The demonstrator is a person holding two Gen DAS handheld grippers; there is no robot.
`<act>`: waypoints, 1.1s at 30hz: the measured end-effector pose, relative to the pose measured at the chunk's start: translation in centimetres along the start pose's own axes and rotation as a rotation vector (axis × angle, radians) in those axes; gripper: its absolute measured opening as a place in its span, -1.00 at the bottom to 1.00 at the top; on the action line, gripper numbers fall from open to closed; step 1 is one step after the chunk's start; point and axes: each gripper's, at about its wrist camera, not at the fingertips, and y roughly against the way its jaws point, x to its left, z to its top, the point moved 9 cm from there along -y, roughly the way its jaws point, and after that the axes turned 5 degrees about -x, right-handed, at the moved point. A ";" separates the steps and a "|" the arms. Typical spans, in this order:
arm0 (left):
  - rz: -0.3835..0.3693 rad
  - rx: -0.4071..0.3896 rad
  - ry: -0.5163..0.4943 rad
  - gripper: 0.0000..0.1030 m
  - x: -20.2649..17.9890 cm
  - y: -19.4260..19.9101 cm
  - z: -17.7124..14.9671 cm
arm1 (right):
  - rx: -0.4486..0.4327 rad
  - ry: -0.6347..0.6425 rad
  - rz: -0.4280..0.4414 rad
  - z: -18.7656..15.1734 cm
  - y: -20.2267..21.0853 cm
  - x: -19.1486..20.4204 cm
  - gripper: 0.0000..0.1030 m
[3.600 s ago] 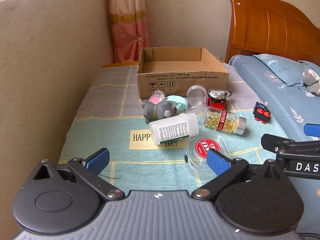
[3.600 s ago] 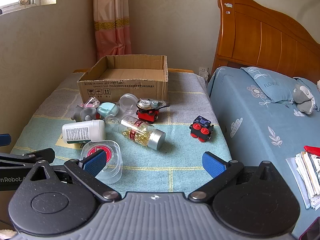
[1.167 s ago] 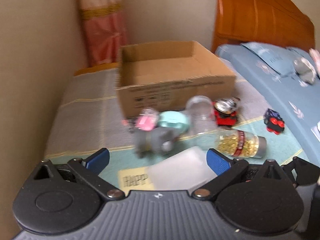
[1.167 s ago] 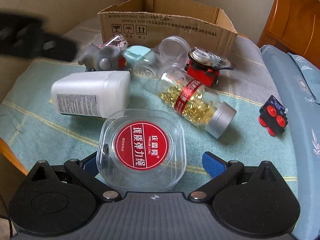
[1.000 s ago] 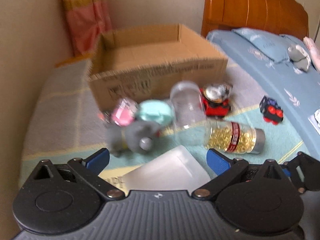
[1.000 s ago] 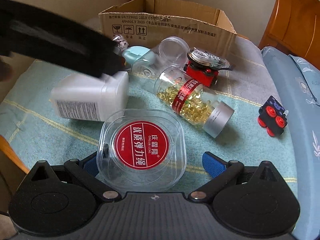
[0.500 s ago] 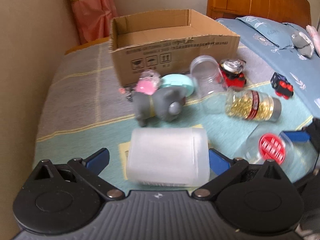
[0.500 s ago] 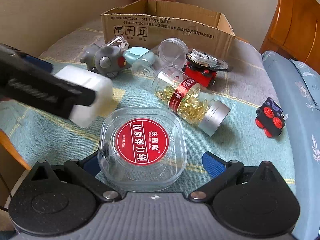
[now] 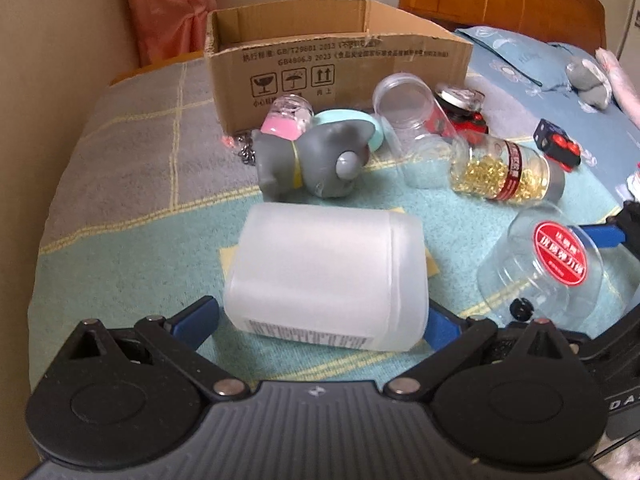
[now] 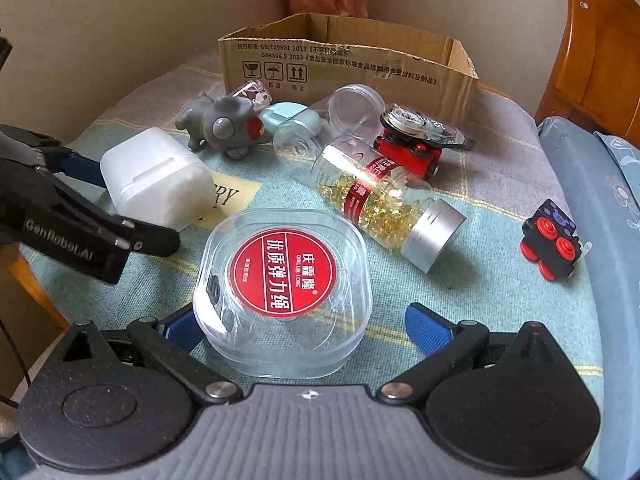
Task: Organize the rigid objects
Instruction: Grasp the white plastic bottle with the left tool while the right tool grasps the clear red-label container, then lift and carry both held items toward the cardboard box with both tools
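A white plastic bottle lies crosswise between the pads of my left gripper, which is shut on it. The right wrist view shows that gripper holding the bottle over a yellow card. My right gripper is open around a clear tub with a red label; its right pad stands apart from the tub wall. In the left wrist view the tub sits at the right. An open cardboard box stands behind the pile.
On the green checked blanket lie a grey elephant toy, a capsule bottle, an empty clear jar, a red toy car and a black-and-red block toy. A wall rises left, a blue-sheeted bed and wooden headboard right.
My left gripper came in over the white bottle, took hold of it and turned it off the yellow card. The right gripper moved up to the clear tub and has stayed around it.
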 end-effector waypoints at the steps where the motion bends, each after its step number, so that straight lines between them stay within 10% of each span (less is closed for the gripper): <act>1: -0.002 0.000 0.000 0.99 0.1 -0.1 0.0 | 0.000 -0.001 0.000 0.0 0.0 0.0 1.00; 33: -0.030 -0.067 -0.088 0.92 -0.3 -0.2 1.6 | -0.026 0.086 -0.004 1.2 0.1 1.6 0.96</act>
